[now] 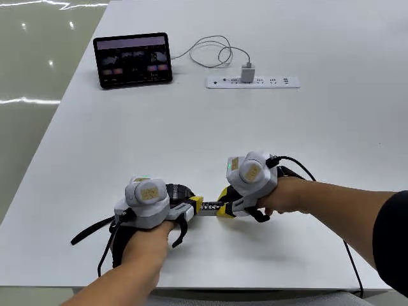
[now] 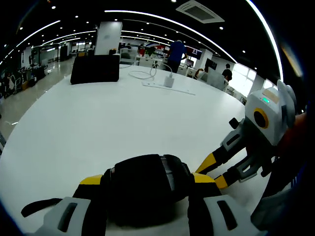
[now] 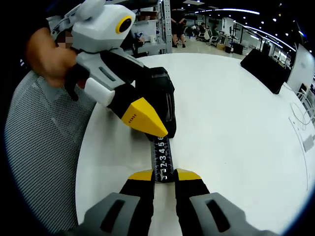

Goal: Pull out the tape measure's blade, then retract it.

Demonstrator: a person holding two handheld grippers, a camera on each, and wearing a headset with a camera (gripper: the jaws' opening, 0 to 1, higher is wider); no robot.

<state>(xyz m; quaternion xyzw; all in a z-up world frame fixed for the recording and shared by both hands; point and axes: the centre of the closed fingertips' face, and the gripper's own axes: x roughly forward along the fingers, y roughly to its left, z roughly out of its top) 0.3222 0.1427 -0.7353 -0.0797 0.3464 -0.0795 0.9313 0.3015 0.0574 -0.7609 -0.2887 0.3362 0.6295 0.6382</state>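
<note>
In the head view, the tape measure (image 1: pixel 182 192) lies near the front edge of the white table (image 1: pixel 268 127). Its long axis runs left to right, with the black case on the left and the blade (image 1: pixel 209 207) pointing right. Only a short stretch of blade shows. The left gripper (image 1: pixel 191 204) covers most of the case, and the right gripper (image 1: pixel 223 205) meets the blade's far end. How firmly either claw grips cannot be told from up here. Farther back stand a tablet (image 1: pixel 132 59) and a power strip (image 1: pixel 253 82) with a charger (image 1: pixel 247 71) and a looped cable (image 1: pixel 207 52).

In the left gripper view, the case (image 2: pixel 145 189) sits squeezed between the two yellow-tipped jaws, which press on its sides. The blade is hidden behind the case. The right gripper (image 2: pixel 215 172) comes in from the right, its yellow tips close together (what they pinch is out of sight).

In the right gripper view, the blade (image 3: pixel 161 155) runs straight away from the camera to the case (image 3: pixel 160 98), with the printed numbers readable along it. The jaws are clamped on the blade's free end, and the hook itself is covered by them. One yellow tip of the left gripper (image 3: pixel 147 118) masks the case's mouth, and its other jaw is hidden behind the case.
</note>
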